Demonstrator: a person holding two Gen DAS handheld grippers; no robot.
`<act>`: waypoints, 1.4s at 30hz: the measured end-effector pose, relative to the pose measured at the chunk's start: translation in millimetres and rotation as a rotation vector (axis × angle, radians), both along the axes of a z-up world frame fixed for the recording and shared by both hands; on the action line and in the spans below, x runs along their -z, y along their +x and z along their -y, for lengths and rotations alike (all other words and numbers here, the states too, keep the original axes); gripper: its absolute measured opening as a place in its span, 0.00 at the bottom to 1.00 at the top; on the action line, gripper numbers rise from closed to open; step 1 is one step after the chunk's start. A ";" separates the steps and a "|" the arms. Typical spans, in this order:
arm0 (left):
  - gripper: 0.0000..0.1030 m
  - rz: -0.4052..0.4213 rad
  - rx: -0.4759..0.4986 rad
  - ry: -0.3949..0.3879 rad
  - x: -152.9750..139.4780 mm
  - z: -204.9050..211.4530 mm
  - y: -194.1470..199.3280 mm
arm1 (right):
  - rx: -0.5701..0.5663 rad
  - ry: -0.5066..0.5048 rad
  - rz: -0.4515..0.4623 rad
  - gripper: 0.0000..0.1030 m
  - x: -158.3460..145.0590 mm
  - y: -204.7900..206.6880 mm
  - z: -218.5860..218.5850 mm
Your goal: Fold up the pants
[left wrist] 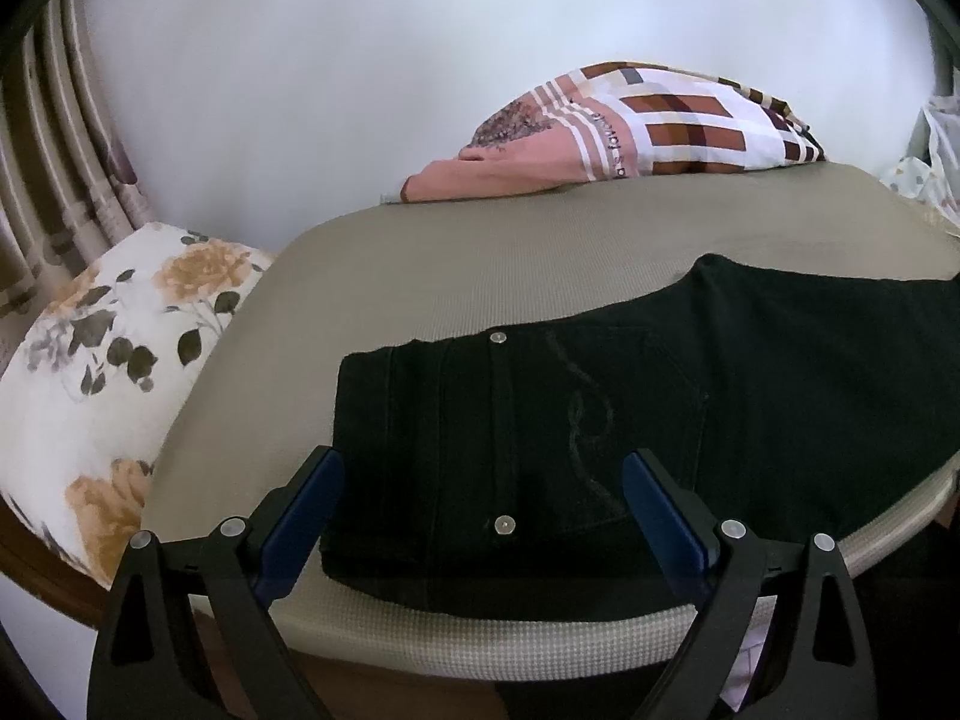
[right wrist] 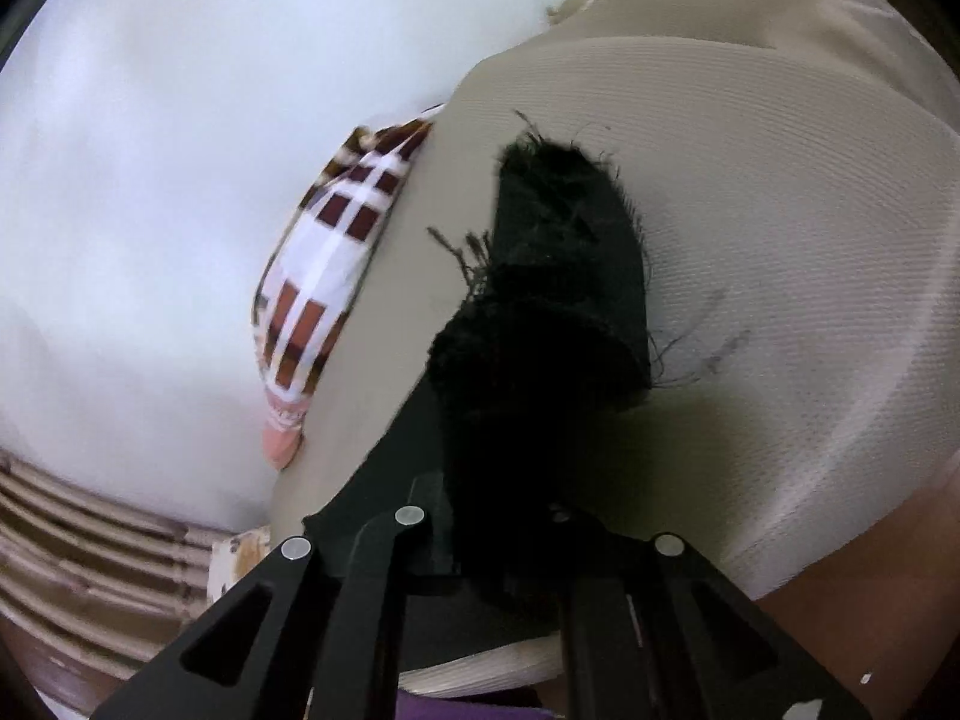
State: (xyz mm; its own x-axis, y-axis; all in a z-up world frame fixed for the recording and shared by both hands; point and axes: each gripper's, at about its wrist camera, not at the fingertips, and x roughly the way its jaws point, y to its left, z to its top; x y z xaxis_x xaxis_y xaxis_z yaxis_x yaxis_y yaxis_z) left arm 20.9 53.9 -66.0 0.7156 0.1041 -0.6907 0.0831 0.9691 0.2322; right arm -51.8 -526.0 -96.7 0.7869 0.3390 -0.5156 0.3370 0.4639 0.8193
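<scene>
Beige mattress point(left wrist: 420, 264) carries the black pants point(left wrist: 600, 420), waistband between the spread, empty jaws of the left gripper point(left wrist: 480, 516), long axis running rightward to the frayed hem point(right wrist: 564, 276) pinched in the closed right gripper point(right wrist: 510, 540).

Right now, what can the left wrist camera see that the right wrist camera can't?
Only the left wrist view shows the waistband end of the black pants lying flat with its metal buttons, the flowery pillow, and the open left gripper.

Only the right wrist view shows the frayed leg hem and the right gripper shut on it.

Both show the pants, the beige mattress, the checked cloth at its far edge and the white wall.
</scene>
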 end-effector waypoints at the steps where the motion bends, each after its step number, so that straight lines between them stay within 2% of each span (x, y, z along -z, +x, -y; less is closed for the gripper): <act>1: 0.91 0.003 0.000 0.000 -0.8 0.2 -0.6 | -0.009 -0.005 0.001 0.09 -3.3 2.4 -4.6; 8: 0.92 -0.006 0.007 -0.005 -2.0 0.9 -1.2 | -0.089 -0.029 0.006 0.09 -21.8 30.5 -54.5; 11: 0.92 -0.008 0.011 -0.004 -1.8 1.3 -1.6 | -0.160 -0.025 0.013 0.09 -25.0 53.2 -87.0; 17: 0.92 -0.008 0.019 0.002 -1.0 3.2 -1.9 | -0.300 -0.011 0.004 0.09 -24.5 85.8 -150.2; 26: 0.93 -0.016 0.028 0.008 0.5 5.8 -1.8 | -0.485 -0.020 -0.014 0.09 -17.0 109.9 -239.1; 33: 0.93 -0.023 0.033 0.006 1.3 8.2 -2.2 | -0.575 -0.020 -0.035 0.09 -6.5 111.8 -274.9; 42: 0.93 -0.038 0.042 0.012 7.0 11.5 -0.2 | -0.636 -0.080 -0.024 0.09 -6.7 113.9 -301.4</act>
State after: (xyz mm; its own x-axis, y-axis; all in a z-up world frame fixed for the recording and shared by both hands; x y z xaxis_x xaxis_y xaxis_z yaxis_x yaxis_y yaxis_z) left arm 20.7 42.4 -72.9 0.6927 0.0826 -0.7165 0.1331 0.9617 0.2396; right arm 62.1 -224.6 -89.9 0.4328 0.6952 -0.5739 -0.0060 0.6388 0.7693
